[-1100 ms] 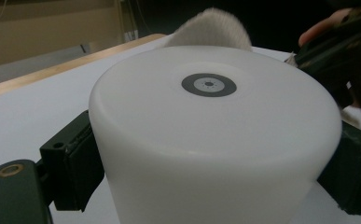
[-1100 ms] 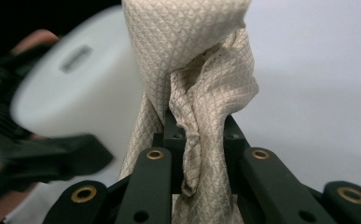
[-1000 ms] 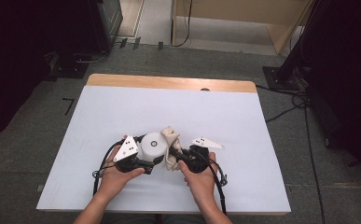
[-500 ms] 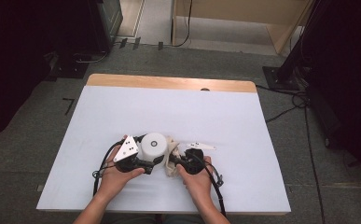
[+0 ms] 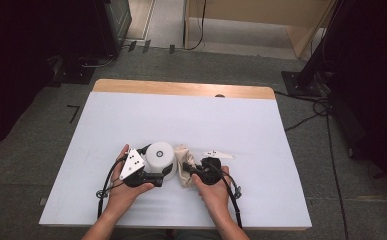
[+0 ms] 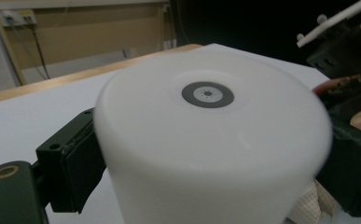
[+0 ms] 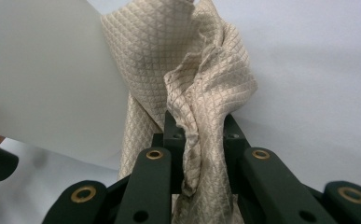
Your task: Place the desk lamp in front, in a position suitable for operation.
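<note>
On a white table [image 5: 131, 120], the left gripper [image 5: 156, 176] clamps an upright white cylinder [image 5: 160, 156]. Just beside it, the right gripper [image 5: 190, 172] pinches a bunched beige quilted cloth [image 7: 201, 88] that touches the cylinder's side.

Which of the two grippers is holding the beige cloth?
The right gripper: its jaws pinch the beige cloth. The left gripper clamps the white cylinder instead.
</note>
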A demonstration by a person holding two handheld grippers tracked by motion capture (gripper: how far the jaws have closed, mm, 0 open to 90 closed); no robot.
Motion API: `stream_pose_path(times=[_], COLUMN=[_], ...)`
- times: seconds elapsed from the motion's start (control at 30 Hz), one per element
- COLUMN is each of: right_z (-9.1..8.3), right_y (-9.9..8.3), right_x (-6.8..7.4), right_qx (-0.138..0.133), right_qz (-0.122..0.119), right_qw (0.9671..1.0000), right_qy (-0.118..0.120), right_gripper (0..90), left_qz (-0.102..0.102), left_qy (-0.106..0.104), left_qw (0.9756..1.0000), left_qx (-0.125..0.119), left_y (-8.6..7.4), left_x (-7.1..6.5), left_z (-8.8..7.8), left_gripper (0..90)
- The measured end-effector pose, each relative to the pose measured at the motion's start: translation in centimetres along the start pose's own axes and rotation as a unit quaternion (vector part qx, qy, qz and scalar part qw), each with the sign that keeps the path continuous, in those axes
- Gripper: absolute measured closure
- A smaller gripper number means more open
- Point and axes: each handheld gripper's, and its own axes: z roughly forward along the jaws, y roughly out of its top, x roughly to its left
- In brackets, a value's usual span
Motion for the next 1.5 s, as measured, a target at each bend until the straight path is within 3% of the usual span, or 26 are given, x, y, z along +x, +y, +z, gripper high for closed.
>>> stream_pose_path(times=[0.03,0.1,0.27,0.37,0.47,0.7,0.9,1.07,1.13,1.2,1.23,1.37,1.5], right_z=[0.0,0.0,0.0,0.0,0.0,0.1,0.1,0.0,-0.2,-0.4,-0.6,-1.0,-1.4], right_y=[0.0,0.0,0.1,0.1,0.1,0.0,-0.1,0.0,0.2,0.3,0.5,0.8,1.1], right_x=[0.0,-0.1,-0.1,-0.1,0.0,0.1,0.1,0.0,-0.1,-0.3,-0.4,-0.6,-0.5], right_qx=[-0.001,-0.001,-0.002,-0.003,-0.003,-0.001,-0.001,-0.005,-0.008,-0.012,-0.012,-0.023,-0.032], right_qz=[0.0,0.0,0.0,0.0,-0.002,-0.001,-0.004,-0.001,0.001,0.003,0.007,0.01,0.008], right_qw=[1.0,1.0,1.0,1.0,1.0,1.0,1.0,1.0,1.0,0.9999,0.9999,0.9997,0.9995], right_qy=[0.0,-0.001,-0.002,-0.002,-0.003,-0.002,-0.002,-0.002,-0.003,-0.002,-0.002,-0.003,0.001], right_gripper=[78.7,78.8,78.7,78.7,78.8,78.8,78.7,78.7,78.7,78.7,78.7,78.7,78.7], left_qz=[-0.001,-0.007,-0.019,-0.012,-0.012,-0.032,-0.023,-0.022,-0.014,0.005,0.014,0.019,0.045], left_qy=[-0.002,0.013,0.039,0.073,0.11,0.12,0.091,0.057,0.036,0.001,-0.02,-0.075,-0.123], left_qw=[1.0,0.9998,0.999,0.9972,0.9937,0.9913,0.9944,0.9971,0.9982,0.999,0.9987,0.9968,0.9913], left_qx=[-0.004,-0.01,0.002,0.011,0.019,0.044,0.049,0.045,0.045,0.045,0.044,0.023,0.014], left_y=[0.2,0.7,1.0,0.8,0.7,0.0,0.1,0.2,0.2,0.3,0.4,0.3,0.0], left_x=[-0.1,-0.5,-1.5,-2.8,-3.5,-2.9,-2.3,-0.4,0.5,1.3,1.7,2.5,2.4], left_z=[-0.2,-0.5,-0.6,-0.3,0.3,1.4,1.3,0.7,0.4,0.2,0.1,0.1,0.5], left_gripper=[7.5,6.6,1.5,0.1,0.0,3.3,8.3,8.6,8.7,8.7,8.7,8.7,8.8])
